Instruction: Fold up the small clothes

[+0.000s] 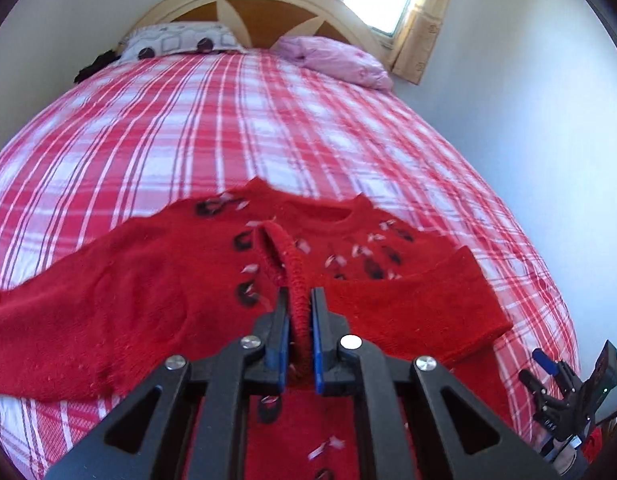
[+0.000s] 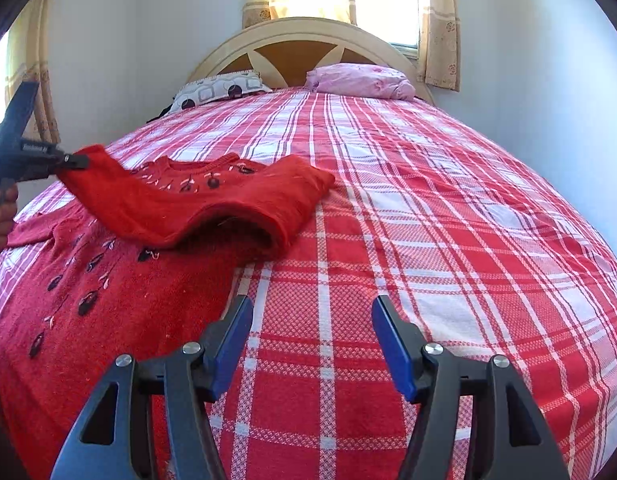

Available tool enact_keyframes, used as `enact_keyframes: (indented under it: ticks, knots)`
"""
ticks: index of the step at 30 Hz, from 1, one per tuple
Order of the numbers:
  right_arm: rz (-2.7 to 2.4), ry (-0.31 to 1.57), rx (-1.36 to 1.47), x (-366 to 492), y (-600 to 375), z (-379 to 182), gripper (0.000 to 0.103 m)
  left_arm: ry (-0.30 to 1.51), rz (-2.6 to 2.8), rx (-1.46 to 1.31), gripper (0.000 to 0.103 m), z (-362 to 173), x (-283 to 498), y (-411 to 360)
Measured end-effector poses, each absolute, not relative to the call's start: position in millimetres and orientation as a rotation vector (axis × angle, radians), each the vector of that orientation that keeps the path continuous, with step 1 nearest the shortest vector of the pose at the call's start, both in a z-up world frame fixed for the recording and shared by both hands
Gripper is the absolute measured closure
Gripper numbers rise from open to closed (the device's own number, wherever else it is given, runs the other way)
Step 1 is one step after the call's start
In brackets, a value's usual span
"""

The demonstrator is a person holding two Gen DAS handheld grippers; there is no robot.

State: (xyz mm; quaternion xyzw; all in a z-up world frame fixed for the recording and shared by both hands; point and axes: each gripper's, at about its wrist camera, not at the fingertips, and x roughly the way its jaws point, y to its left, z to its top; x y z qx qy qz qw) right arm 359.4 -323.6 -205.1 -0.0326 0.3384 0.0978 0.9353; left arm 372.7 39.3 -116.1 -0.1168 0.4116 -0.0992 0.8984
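Left gripper [image 1: 301, 300] had its jaws pinched on the ribbed cuff [image 1: 296, 264] of the red sweater [image 2: 108, 300], lifting that sleeve [image 2: 196, 204] off the bed [image 2: 428, 220], probably to carry it across the body for a fold. Right gripper [image 2: 312, 320] hovered beside the sweater, jaws spread, holding nothing. Sweater lay front up on the plaid cover, fuzzy knit with dark embroidered motifs.
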Motion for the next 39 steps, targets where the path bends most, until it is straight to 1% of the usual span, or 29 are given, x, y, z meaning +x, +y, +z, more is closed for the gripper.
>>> enact_keyframes:
  ticks: [4, 7, 15, 21, 22, 28, 31, 32, 33, 34, 35, 39]
  knots:
    - [0.197, 0.711, -0.069, 360.9, -323.3, -208.4, 0.040, 0.898, -0.175, -0.272, 0.094, -143.8, 371.8, 48.8]
    - [0.197, 0.736, -0.064, 364.3, -324.4, -212.0, 0.040, 0.907, -0.163, -0.303, 0.094, -153.9, 367.9, 56.5]
    - [0.197, 0.758, -0.072, 366.0, -322.4, -215.6, 0.040, 0.852, -0.139, -0.380, 0.094, -144.6, 357.2, 84.4]
    - [0.193, 0.769, -0.079, 365.7, -321.4, -217.7, 0.040, 0.884, -0.128, -0.373, 0.094, -157.0, 351.9, 90.3]
    - [0.194, 0.771, -0.077, 365.9, -321.2, -217.8, 0.040, 0.887, -0.122, -0.373, 0.097, -158.8, 350.4, 91.1]
    - [0.190, 0.773, -0.082, 366.6, -321.4, -218.0, 0.040, 0.906, -0.113, -0.392, 0.096, -168.0, 345.9, 97.3]
    - [0.189, 0.755, -0.069, 363.5, -323.0, -211.0, 0.040, 0.886, -0.061, -0.311, 0.089, -163.0, 342.9, 90.5]
    - [0.207, 0.734, -0.067, 361.2, -321.9, -203.3, 0.040, 0.883, -0.049, -0.271, 0.080, -161.9, 341.5, 86.7]
    - [0.214, 0.721, -0.072, 359.7, -320.1, -198.5, 0.040, 0.884, -0.038, -0.236, 0.073, -161.7, 340.6, 83.9]
    - [0.223, 0.694, -0.091, 359.5, -315.0, -188.1, 0.040, 0.882, -0.020, -0.198, 0.059, -161.6, 339.0, 81.0]
    - [0.229, 0.682, -0.102, 360.4, -311.5, -182.6, 0.040, 0.877, 0.005, -0.152, 0.052, -161.8, 336.8, 77.4]
    - [0.289, 0.660, -0.126, 387.3, -285.8, -159.8, 0.040, 0.876, 0.040, -0.072, 0.052, -165.2, 331.8, 72.8]
